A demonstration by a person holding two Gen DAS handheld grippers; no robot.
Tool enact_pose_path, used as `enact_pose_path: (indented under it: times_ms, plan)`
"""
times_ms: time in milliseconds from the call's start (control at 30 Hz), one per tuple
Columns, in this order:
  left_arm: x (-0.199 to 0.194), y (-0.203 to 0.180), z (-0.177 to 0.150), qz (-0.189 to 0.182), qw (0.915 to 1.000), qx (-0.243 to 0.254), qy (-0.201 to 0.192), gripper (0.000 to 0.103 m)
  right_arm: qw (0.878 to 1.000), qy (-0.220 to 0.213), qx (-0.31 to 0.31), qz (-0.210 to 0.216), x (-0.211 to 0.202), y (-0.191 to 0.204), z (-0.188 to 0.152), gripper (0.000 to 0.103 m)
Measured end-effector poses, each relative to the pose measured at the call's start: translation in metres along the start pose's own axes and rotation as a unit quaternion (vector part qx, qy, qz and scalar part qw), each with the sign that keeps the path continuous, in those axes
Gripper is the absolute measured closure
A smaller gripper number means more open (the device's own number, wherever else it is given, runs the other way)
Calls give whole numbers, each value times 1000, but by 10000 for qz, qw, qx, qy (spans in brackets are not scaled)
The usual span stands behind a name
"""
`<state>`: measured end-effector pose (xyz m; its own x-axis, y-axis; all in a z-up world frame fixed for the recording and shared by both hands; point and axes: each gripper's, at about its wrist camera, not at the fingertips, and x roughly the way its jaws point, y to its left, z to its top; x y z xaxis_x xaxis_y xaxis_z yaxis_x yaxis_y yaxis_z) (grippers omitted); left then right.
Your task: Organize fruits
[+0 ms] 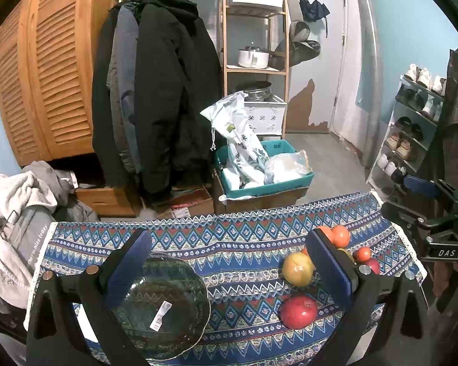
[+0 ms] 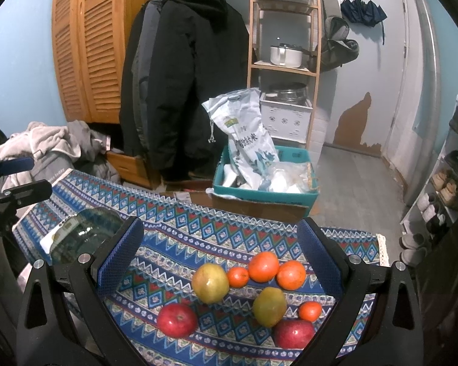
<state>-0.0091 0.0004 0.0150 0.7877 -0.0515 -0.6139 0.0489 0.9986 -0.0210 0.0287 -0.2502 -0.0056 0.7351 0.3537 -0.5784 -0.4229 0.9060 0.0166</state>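
A dark glass plate [image 1: 165,302] with a white sticker lies on the patterned cloth [image 1: 238,244], partly under the left finger of my left gripper [image 1: 229,259], which is open and empty. The plate [image 2: 85,235] also shows at the left of the right wrist view. My right gripper [image 2: 219,253] hovers open above the fruit: two red apples [image 2: 177,319] [image 2: 293,333], two yellow-green pears [image 2: 210,283] [image 2: 269,305] and several oranges [image 2: 263,266]. In the left wrist view a pear [image 1: 297,269] and a red apple [image 1: 298,311] lie right of the plate.
Past the table's far edge stand a teal crate [image 2: 265,193] with bags, hanging black coats [image 2: 186,85] and a wooden shelf [image 2: 285,30]. A heap of clothes [image 1: 18,213] lies left; a shoe rack [image 1: 412,128] stands right. The other gripper [image 1: 436,222] shows at the right edge.
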Motion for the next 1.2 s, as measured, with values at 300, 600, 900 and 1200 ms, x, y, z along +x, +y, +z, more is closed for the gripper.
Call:
enact_pose_path:
  times_ms: [300,600,900,1200]
  plan:
    - [6,-7,0,-88,9999,33,92,0,9998,70,142,-103,-1,-12,-6,4]
    - [24,-25,-5,-123,9994,252,197,0,9987,150,343,-331,-4,-33,-16,4]
    - [59,-49,-14,-393,9968,461,518,0,9951,518,555,-631,7,-60,-37,4]
    - [114,-79,-38,-698,9862,740,1304,0,9834,1392,846,-794,42,-95,-79,4]
